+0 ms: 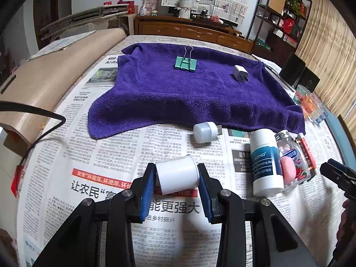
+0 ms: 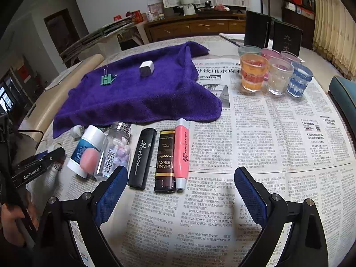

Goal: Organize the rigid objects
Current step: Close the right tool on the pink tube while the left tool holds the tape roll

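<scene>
The left tool (image 1: 176, 175) clamps a plain white tapered cup (image 1: 177, 174), while the right tool (image 2: 178, 191) gapes empty.

A lived-in home room, likely a living or dining room. Across the top centre of the frame runs a carved wooden sideboard (image 1: 189, 30) with ornaments; a shelf (image 1: 282, 15) of boxes and plants stands upper right, beside curtains (image 1: 329, 51). Newspaper (image 1: 111, 146) covers the surface, and more sheets (image 1: 204, 2) hang on the wall.

white spool (image 1: 177, 175), tilted, clamped between pads
</scene>
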A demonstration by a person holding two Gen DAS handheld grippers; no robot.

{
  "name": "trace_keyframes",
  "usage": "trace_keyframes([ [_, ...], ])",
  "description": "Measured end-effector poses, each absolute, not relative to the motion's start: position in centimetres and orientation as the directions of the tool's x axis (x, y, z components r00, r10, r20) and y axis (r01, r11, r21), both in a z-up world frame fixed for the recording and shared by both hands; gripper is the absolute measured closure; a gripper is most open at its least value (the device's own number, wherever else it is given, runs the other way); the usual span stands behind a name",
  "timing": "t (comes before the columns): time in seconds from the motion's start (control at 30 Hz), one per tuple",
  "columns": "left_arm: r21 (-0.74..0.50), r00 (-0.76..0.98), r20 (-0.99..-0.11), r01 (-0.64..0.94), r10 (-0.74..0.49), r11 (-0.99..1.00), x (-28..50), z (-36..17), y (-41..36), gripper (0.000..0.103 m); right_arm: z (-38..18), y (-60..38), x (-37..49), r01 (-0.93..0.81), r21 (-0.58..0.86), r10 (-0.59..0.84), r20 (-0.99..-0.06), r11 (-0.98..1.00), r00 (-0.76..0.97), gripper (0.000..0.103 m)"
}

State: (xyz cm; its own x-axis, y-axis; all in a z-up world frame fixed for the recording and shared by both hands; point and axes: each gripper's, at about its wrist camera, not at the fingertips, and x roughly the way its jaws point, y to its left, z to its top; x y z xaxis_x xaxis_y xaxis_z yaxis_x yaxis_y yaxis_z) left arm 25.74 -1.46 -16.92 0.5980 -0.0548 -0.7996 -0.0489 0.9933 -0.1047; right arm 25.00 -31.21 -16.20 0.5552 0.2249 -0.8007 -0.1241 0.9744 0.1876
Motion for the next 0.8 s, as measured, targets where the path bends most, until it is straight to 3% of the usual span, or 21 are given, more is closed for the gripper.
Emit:
trace_keyframes([
  [0.2,-0.114,0.592,-0.802,-0.034,-0.072,0.993,25.9,-17.2,-1.6,0.068,-16.6,-32.1,26.1,-0.086,0.158,0.178,-0.795,0.984,0.580,0.009],
  [0.3,-0.129,0.589,-0.803,-0.029,-0.087,0.991,25.8,-17.3,-1.5,0.068,-16.9,-32.4,27.3,-0.074,0.128,0.147,-0.803,0.989,0.577,0.020],
  [0.63,-0.147,0.587,-0.803,-0.031,-0.101,0.989,25.9,-17.3,-0.9,0.068,-17.7,-32.5,28.6,-0.066,0.040,0.070,-0.816,0.997,0.574,0.021],
  [0.8,-0.151,0.587,-0.803,-0.031,-0.104,0.988,25.8,-17.3,-0.8,0.068,-18.3,-32.1,28.7,-0.093,0.009,0.060,-0.824,0.996,0.563,0.029],
])
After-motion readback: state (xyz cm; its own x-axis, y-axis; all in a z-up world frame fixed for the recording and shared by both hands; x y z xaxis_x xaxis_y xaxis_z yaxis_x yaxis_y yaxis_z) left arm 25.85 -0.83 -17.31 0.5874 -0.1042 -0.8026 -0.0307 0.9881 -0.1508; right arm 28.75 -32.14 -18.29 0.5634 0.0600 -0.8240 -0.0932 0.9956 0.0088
